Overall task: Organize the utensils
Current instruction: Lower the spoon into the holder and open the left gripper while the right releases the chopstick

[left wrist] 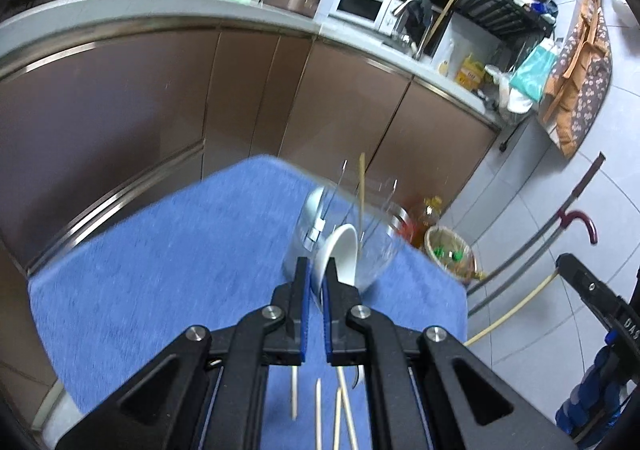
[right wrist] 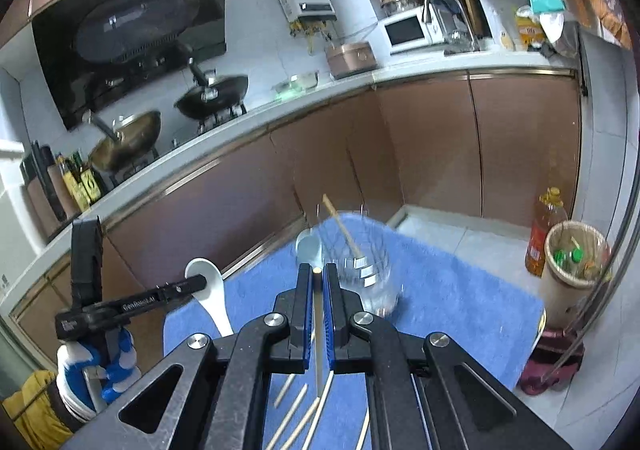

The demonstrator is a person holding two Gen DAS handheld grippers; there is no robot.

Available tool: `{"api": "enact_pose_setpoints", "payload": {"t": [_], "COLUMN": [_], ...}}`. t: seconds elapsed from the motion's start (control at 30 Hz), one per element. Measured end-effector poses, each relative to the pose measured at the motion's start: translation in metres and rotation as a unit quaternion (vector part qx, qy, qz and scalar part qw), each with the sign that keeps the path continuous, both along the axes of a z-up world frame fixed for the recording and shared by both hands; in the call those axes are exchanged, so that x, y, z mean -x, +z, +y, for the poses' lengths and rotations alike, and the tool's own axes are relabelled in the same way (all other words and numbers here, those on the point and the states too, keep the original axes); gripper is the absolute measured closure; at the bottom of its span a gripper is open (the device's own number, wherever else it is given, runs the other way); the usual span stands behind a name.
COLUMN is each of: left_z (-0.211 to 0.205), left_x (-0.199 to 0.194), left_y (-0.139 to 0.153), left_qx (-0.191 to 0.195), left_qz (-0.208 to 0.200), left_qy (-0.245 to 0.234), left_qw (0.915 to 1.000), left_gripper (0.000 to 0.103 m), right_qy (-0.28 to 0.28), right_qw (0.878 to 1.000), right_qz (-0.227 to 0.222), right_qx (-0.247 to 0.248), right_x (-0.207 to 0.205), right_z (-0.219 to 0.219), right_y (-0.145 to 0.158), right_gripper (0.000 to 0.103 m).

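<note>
In the left wrist view, the white spoon [left wrist: 338, 254] is clamped by the left gripper [left wrist: 315, 282] fingers just before the glass jar [left wrist: 360, 234]; a slip could knock the jar over. In the right wrist view, a chopstick [right wrist: 318, 330] is pinched by the right gripper [right wrist: 318, 290] above the blue tabletop [right wrist: 460, 290], and it could pivot and miss the jar.

Left hand-held gripper [left wrist: 316, 270]: jaws closed down on a white spoon [right wrist: 208, 290], blue pads pressing its handle, bowl end sticking out past the tips. Pointed forward and tilted downward. In the right wrist view it comes in from the left, roughly level, held by a hand [right wrist: 102, 362] in a blue-and-white glove.

Right hand-held gripper [right wrist: 318, 274]: jaws closed on a single chopstick [right wrist: 318, 330] that runs lengthwise between the pads, its end showing at the fingertips. Pointed forward, slightly downward. In the left wrist view only part of its black body shows at the right edge.
</note>
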State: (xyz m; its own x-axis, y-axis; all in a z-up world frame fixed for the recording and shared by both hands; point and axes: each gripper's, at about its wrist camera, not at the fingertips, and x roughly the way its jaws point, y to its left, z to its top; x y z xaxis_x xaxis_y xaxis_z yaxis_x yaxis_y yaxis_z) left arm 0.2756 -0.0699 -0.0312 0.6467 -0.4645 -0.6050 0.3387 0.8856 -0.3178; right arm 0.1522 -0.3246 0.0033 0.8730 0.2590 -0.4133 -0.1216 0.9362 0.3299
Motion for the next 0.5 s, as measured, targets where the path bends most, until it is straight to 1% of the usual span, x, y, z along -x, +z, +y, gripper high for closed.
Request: {"api": "enact_pose_setpoints", "payload": {"t": [0.1,0.17,0.3,0.4,0.5], "left_z": [-0.018,-0.033,-0.062,-0.085,-0.106], "left_x": [-0.018,-0.031,-0.056,-0.075,-0.088], "left_y": [0.015,0.024,0.033,0.032,0.027], "left_qx": [0.01,0.005,-0.005,-0.016,-0.031], "left_qz": [-0.019,-0.038,-0.063,-0.075,-0.093], "left_qy": [0.0,0.003,0.005,0.01,0.021], "left_qw": [0.9998,0.9993,0.998,0.997,0.9949], "left_gripper": [0.098,0.098,0.098,0.098,0.098], "right_qy": [-0.004,-0.007,-0.017,-0.026,-0.036], "right_qw": [1.0,0.999,0.998,0.997,0.996], "right_qz": [-0.021,-0.036,-0.06,-0.07,-0.074], "right_qx": [-0.002,-0.002,0.007,0.009,0.016], "right_x": [-0.014,-0.024,-0.045,-0.062,-0.081], "right_z": [-0.005,-0.007,-0.011,-0.016,-0.019], "right_y": [0.017,0.028,0.043,0.044,0.038], "right_gripper": [0.098,0.098,0.098,0.098,0.098]}}
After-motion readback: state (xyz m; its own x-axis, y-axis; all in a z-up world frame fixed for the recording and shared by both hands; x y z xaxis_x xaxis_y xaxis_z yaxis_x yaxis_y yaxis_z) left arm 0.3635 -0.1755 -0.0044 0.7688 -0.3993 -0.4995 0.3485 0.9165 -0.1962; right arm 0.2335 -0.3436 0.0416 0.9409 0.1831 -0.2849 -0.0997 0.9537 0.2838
